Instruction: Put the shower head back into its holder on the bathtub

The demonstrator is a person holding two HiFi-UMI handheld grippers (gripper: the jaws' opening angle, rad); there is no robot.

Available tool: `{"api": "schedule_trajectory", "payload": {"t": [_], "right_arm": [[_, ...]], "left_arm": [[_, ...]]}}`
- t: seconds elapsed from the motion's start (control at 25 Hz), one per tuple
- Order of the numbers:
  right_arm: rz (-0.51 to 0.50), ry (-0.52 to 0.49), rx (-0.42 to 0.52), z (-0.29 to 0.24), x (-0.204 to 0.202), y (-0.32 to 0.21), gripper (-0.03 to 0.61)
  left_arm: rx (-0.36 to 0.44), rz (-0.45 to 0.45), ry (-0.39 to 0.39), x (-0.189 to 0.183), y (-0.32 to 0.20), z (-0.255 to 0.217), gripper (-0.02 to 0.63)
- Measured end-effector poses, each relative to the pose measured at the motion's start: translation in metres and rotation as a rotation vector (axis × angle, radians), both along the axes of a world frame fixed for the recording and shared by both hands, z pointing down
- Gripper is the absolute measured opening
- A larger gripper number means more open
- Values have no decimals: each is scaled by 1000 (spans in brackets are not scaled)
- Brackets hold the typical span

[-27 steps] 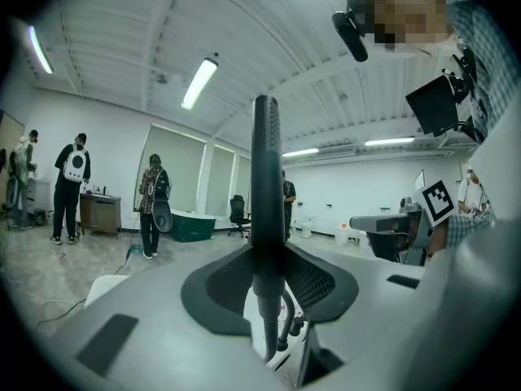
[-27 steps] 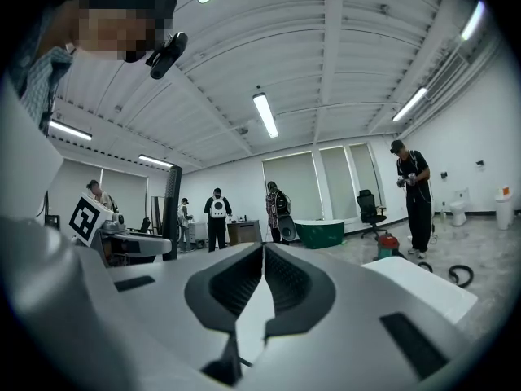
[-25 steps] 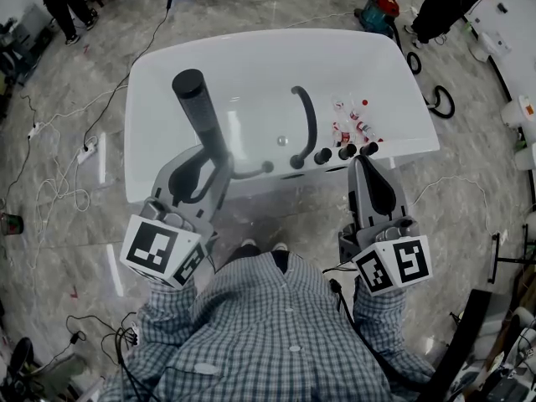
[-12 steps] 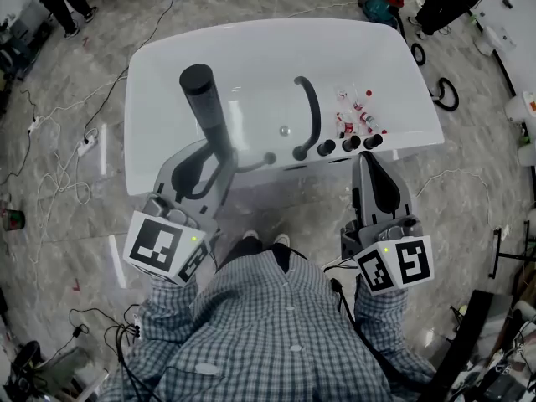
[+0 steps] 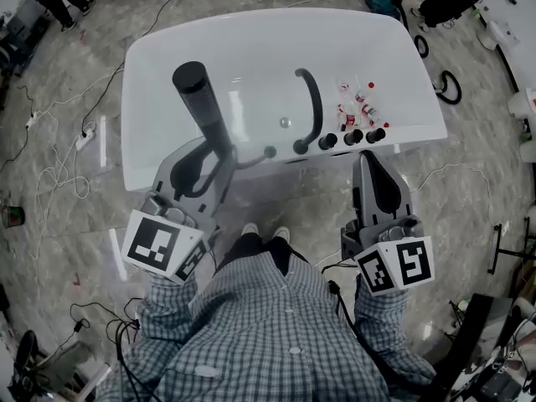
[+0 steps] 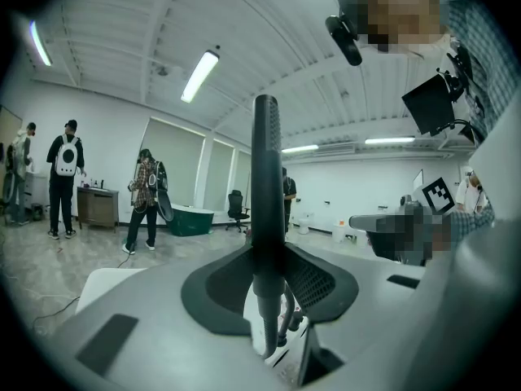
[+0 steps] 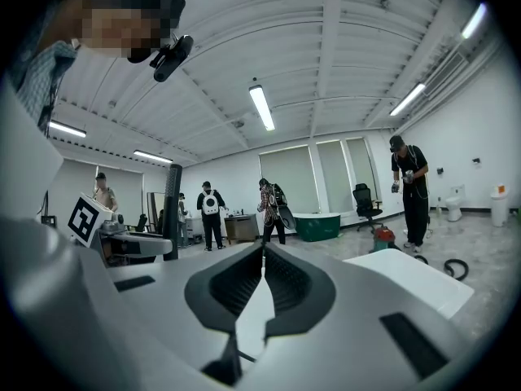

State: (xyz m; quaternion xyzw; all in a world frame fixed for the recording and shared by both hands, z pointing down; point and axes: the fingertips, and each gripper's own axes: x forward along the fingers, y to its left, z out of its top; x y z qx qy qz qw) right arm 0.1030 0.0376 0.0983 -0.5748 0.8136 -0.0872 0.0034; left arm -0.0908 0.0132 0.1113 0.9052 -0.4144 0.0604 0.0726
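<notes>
A white bathtub (image 5: 167, 57) lies ahead of me. My left gripper (image 5: 219, 156) is shut on the dark, rod-shaped shower head (image 5: 201, 107), which stands nearly upright over the tub's near rim. A grey hose (image 5: 249, 161) runs from it to a small fitting (image 5: 270, 152) on the rim. In the left gripper view the shower head (image 6: 267, 169) rises between the shut pads of the left gripper (image 6: 267, 279). My right gripper (image 5: 374, 159) is shut and empty, just short of three black knobs (image 5: 353, 136). In the right gripper view its jaws (image 7: 262, 255) meet with nothing between them.
A black curved spout (image 5: 311, 107) stands on the rim beside the knobs. Small red-and-white bottles (image 5: 356, 107) lie at the tub's right end. Cables (image 5: 59, 166) trail over the marble floor at left. People (image 7: 212, 210) stand farther off in the room.
The tub has drifted slightly upward in the head view. The left gripper keeps the shower head upright, shifted a little left. The right gripper holds its place by the knobs.
</notes>
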Motion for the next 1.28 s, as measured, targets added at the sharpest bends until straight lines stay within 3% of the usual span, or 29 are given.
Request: {"api": "schedule_trajectory", "payload": {"t": [0.4, 1.28], "right_arm": [[-19, -3, -47, 18, -10, -3, 21], [-15, 3, -137, 81, 4, -14, 21]], "left_arm": [[-17, 31, -40, 4, -2, 17, 123], [-105, 38, -39, 18, -13, 81, 123]]}}
